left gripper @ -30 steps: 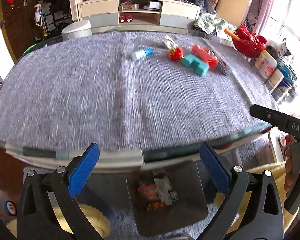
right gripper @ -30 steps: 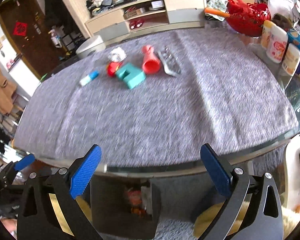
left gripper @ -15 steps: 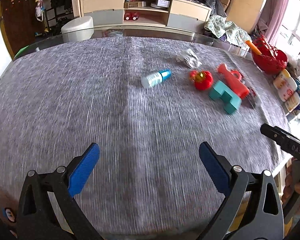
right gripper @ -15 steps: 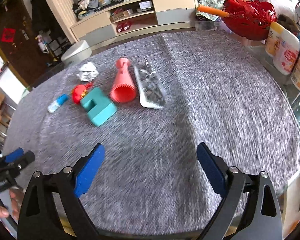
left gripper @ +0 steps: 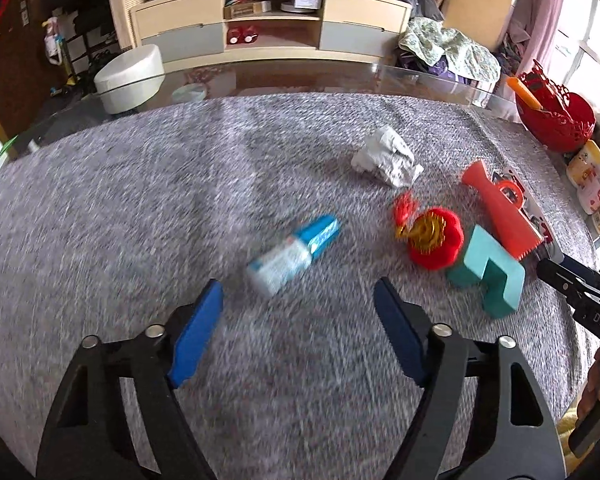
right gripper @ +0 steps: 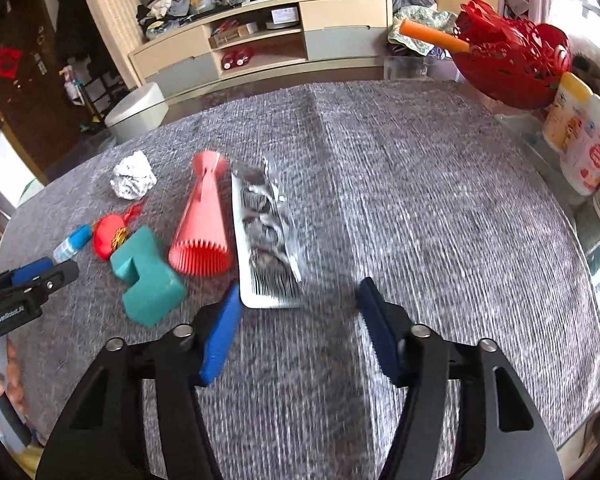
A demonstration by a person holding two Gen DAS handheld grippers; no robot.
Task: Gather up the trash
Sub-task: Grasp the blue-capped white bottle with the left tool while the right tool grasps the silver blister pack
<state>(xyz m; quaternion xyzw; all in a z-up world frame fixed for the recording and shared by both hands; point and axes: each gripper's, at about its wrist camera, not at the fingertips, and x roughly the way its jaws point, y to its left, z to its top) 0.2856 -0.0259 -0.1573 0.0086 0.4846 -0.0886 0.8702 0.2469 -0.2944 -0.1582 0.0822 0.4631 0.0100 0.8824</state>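
Observation:
On the grey cloth lie a small white bottle with a blue cap (left gripper: 292, 254), a crumpled white paper ball (left gripper: 386, 156), a red round ornament (left gripper: 434, 240), a teal block (left gripper: 490, 276), a coral cone-shaped comb (right gripper: 202, 224) and a plastic snack wrapper (right gripper: 264, 236). My left gripper (left gripper: 298, 312) is open and empty, just short of the bottle. My right gripper (right gripper: 298, 312) is open and empty, just short of the wrapper's near end. The bottle (right gripper: 72, 242), paper ball (right gripper: 134, 176), ornament (right gripper: 108, 236) and block (right gripper: 148, 276) also show in the right wrist view.
A red basket (right gripper: 512, 64) with an orange stick and several white canisters (right gripper: 584, 136) stand at the table's right edge. A glass rim (left gripper: 300, 76) borders the far side, with a white stool (left gripper: 130, 76) and a TV cabinet (left gripper: 268, 28) behind.
Both grippers have moved forward from the table's near edge over the cloth. The left has closed in on the bottle, the right on the wrapper. The bin below has left view.

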